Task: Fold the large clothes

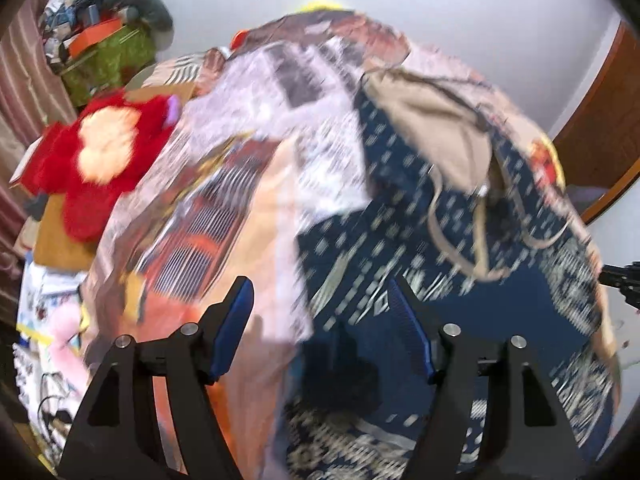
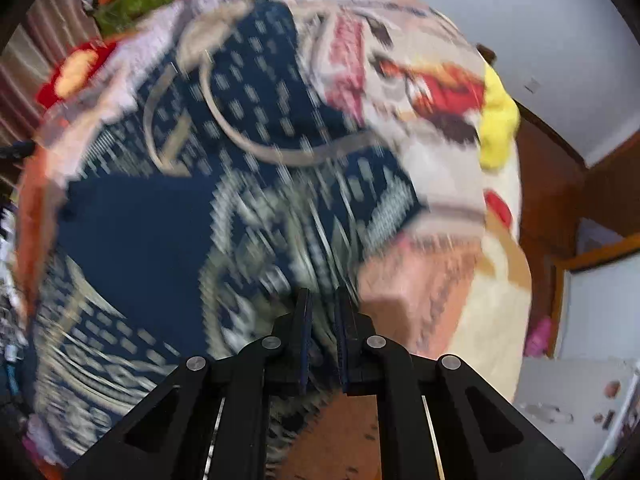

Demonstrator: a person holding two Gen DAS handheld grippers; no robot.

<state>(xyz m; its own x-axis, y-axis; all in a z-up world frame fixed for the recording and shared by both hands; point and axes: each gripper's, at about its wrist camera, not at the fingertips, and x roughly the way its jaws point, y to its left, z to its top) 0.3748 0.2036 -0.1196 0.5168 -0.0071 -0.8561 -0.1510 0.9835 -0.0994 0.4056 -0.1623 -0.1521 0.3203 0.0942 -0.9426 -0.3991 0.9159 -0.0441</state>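
Observation:
A large navy cloth with a pale woven pattern (image 1: 460,280) lies spread on the bed, blurred by motion. It also fills the right wrist view (image 2: 168,216). A beige garment with long straps (image 1: 436,136) lies on its far part, and shows in the right wrist view (image 2: 256,136) too. My left gripper (image 1: 320,300) is open and empty, just above the navy cloth's left edge. My right gripper (image 2: 323,304) is shut on a bunched fold of the navy cloth near its right edge.
A patterned bedspread (image 1: 224,200) covers the bed under the cloth. A red plush toy (image 1: 96,160) lies at the left, with a cluttered green box (image 1: 108,56) behind it. A yellow item (image 2: 498,120) lies at the bed's far right. Wooden furniture (image 2: 560,184) stands to the right.

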